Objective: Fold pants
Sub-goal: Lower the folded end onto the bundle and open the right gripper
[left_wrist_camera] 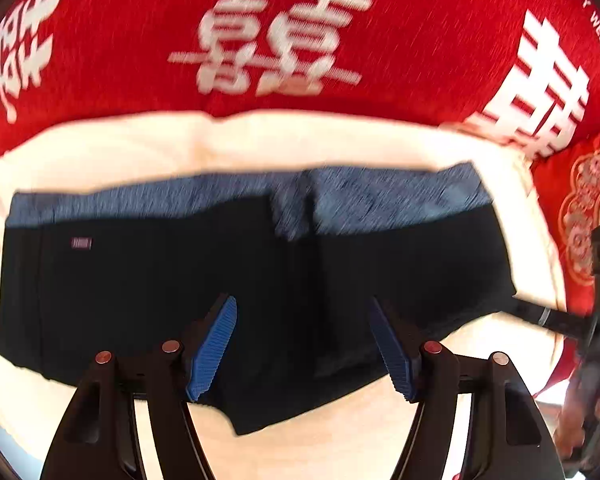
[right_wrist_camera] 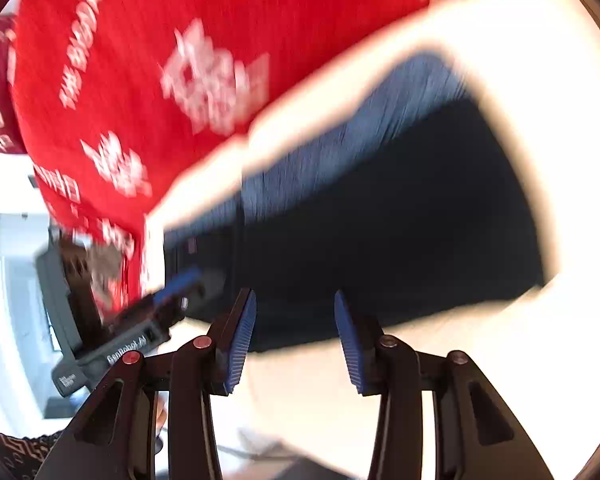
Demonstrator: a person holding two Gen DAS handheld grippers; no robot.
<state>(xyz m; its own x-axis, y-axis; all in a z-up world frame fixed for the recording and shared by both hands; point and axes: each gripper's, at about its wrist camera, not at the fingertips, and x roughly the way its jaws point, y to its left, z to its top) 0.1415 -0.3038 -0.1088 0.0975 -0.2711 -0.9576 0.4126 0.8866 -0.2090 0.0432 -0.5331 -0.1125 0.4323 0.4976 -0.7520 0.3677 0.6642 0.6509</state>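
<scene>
Blue ribbed pads [left_wrist_camera: 214, 350] of the left gripper [left_wrist_camera: 302, 348] fill the bottom of the left wrist view, spread wide with nothing between them. Directly past them lie the pants [left_wrist_camera: 228, 280], a short dark garment with a grey-blue waistband [left_wrist_camera: 172, 198] along its far edge. It rests flat on a cream cloth [left_wrist_camera: 140, 140], which sits on a red blanket [left_wrist_camera: 112, 32] printed with white characters.

The garment's long axis runs left to right across this view, so the left gripper faces its near hem roughly at the middle.

In the right wrist view, the right gripper [right_wrist_camera: 296, 340] is also spread wide and empty, hovering at the near edge of the pants [right_wrist_camera: 380, 220], which stretch away up and to the right. Both views are motion-blurred.

Both grippers look about equally near the hem. The next fold probably depends on each one taking a hem corner and carrying it across the long axis.
</scene>
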